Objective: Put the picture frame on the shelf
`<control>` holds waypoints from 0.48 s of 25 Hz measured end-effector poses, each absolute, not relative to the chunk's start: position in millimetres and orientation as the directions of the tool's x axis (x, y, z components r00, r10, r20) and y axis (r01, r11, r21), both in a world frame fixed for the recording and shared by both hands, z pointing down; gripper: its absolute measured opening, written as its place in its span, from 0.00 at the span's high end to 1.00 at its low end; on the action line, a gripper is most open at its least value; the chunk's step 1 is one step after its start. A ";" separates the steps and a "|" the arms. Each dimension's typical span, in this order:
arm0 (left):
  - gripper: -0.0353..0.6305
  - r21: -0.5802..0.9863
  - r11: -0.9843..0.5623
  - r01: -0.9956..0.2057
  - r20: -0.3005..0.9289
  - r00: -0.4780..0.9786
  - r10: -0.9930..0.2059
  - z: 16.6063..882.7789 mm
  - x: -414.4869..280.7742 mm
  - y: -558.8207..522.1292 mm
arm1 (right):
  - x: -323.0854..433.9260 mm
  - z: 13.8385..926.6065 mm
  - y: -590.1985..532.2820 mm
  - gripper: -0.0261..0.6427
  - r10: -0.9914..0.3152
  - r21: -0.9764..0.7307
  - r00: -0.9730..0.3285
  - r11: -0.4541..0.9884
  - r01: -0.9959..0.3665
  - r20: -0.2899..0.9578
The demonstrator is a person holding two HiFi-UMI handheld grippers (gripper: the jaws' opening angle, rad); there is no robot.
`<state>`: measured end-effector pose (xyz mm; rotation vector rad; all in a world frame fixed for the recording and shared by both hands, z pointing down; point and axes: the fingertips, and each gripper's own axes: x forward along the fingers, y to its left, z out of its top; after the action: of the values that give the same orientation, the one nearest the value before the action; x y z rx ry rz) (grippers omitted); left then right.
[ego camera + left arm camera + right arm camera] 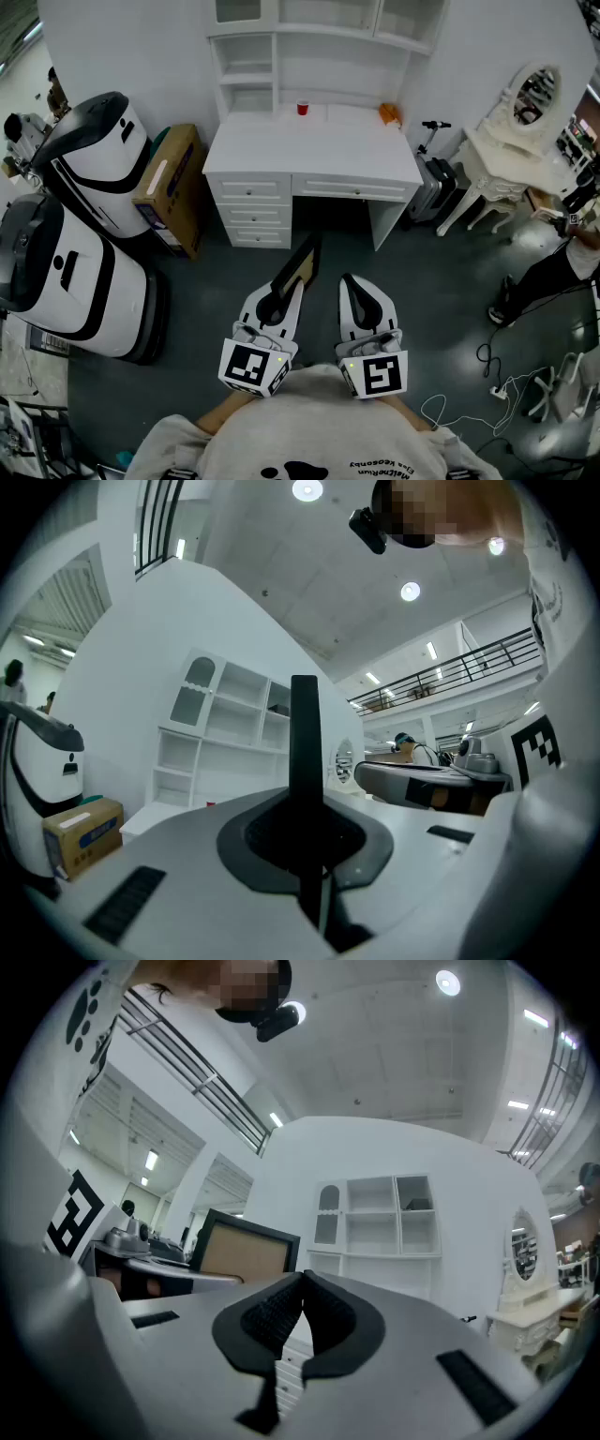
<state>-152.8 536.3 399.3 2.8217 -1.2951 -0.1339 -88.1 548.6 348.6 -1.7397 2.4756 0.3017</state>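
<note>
Closest, my left tool [286,292] grips the picture frame [305,258] by its edge; my right tool [356,286] is clenched empty; table [309,150] at twelve o'clock.

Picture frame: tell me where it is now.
Head view, lower centre: the picture frame is clamped in the left gripper, beside the right gripper, short of the white desk.

The picture frame [300,265] is thin, with a black border round a tan panel. It stands upright, clear of the floor and well short of the desk [309,150], with its lower edge pinched between the closed jaws of the left gripper [278,302]. The shelf [314,56], a white unit of open compartments, rises from the desk's back edge against the wall.
</note>
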 end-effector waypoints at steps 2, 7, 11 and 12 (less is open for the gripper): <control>0.91 0.066 -0.651 -0.756 -0.070 0.648 -0.759 397.8 -156.6 536.3 | -89.3 363.2 549.9 0.91 -0.921 0.138 -0.352 0.332 -0.933 -0.166; 0.91 0.070 -0.659 -0.749 -0.075 0.655 -0.752 397.3 -162.1 536.6 | -94.5 359.0 550.6 0.91 -0.928 0.096 -0.318 0.305 -0.948 -0.192; 0.91 0.076 -0.668 -0.740 -0.077 0.664 -0.744 400.1 -158.9 531.8 | -86.9 372.3 548.7 0.91 -0.937 0.153 -0.318 0.296 -0.943 -0.143; 0.91 0.075 -0.671 -0.738 -0.076 0.666 -0.742 401.0 -158.1 530.4 | -85.3 372.1 547.7 0.91 -0.938 0.146 -0.313 0.292 -0.945 -0.151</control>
<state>-158.1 530.4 401.0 2.8327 -1.2583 -0.1547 -85.3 547.7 372.1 -1.8192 2.4959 0.3233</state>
